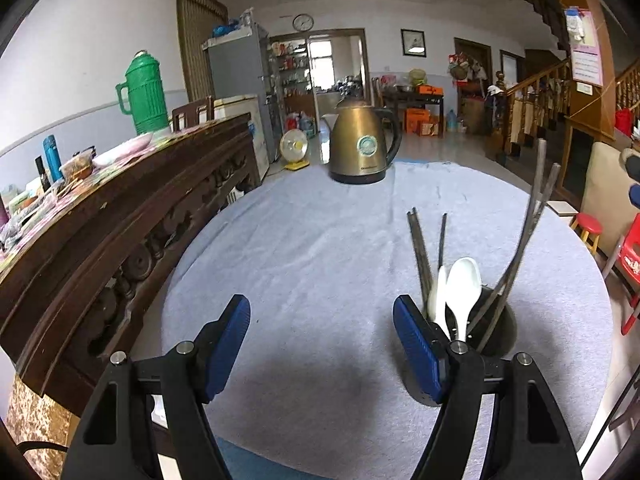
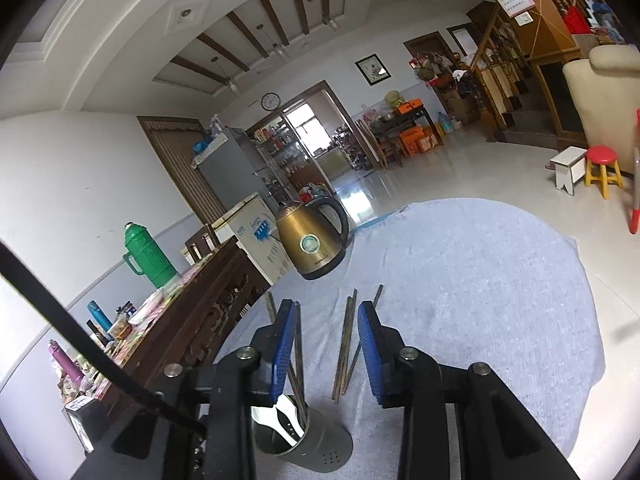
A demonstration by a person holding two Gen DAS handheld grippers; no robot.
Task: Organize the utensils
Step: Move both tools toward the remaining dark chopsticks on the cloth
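Note:
A dark metal utensil holder [image 1: 504, 332] stands on the round table, right of my left gripper [image 1: 322, 320], which is open with nothing between its blue pads. The holder has two white spoons [image 1: 464, 284], upright dark chopsticks [image 1: 420, 248] and a long pair of chopsticks [image 1: 528, 216] leaning right. In the right wrist view the holder [image 2: 316, 444] sits low under my right gripper [image 2: 326, 344]. Its jaws stand apart, and a pair of chopsticks [image 2: 345, 344] hangs between them, clear of both pads. The pair's lower ends show just right of the holder's rim. What they rest on I cannot tell.
A pale blue-grey cloth [image 1: 320, 240] covers the table. A brass-coloured kettle [image 1: 362, 144] stands at its far edge. A carved wooden sideboard [image 1: 140, 208], cluttered and bearing a green thermos [image 1: 144, 92], runs along the left. A red stool [image 2: 604, 168] stands on the floor to the right.

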